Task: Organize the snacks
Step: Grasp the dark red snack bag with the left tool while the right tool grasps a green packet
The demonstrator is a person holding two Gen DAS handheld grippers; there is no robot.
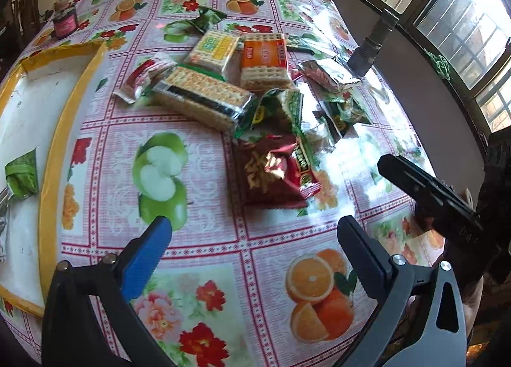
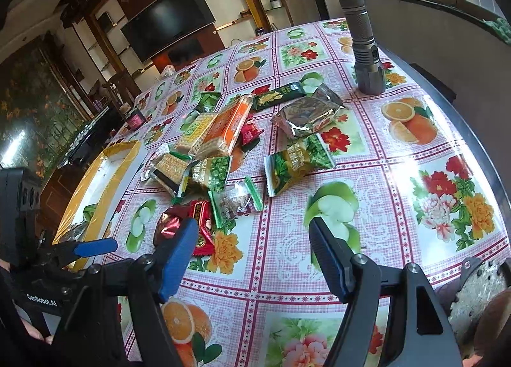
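A heap of snack packets lies mid-table: a red packet (image 1: 271,172) (image 2: 188,223) nearest, a long cracker pack (image 1: 204,98), an orange wafer pack (image 1: 263,60) (image 2: 226,127), a silver packet (image 1: 329,74) (image 2: 306,114) and green pea bags (image 2: 297,162). My left gripper (image 1: 255,229) hovers open over the cloth, short of the red packet and holding nothing. My right gripper (image 2: 252,226) is open too, its blue finger beside the red packet, nothing between the fingers. A white box with a yellow rim (image 1: 57,149) (image 2: 105,194) at the left holds a green packet (image 1: 22,175).
A grey flashlight (image 1: 373,44) (image 2: 364,44) stands upright at the table's far right near the edge. A dark jar (image 1: 65,20) (image 2: 135,119) sits at the far left. The fruit-print tablecloth (image 2: 399,175) covers the table. Windows lie to the right and a television beyond.
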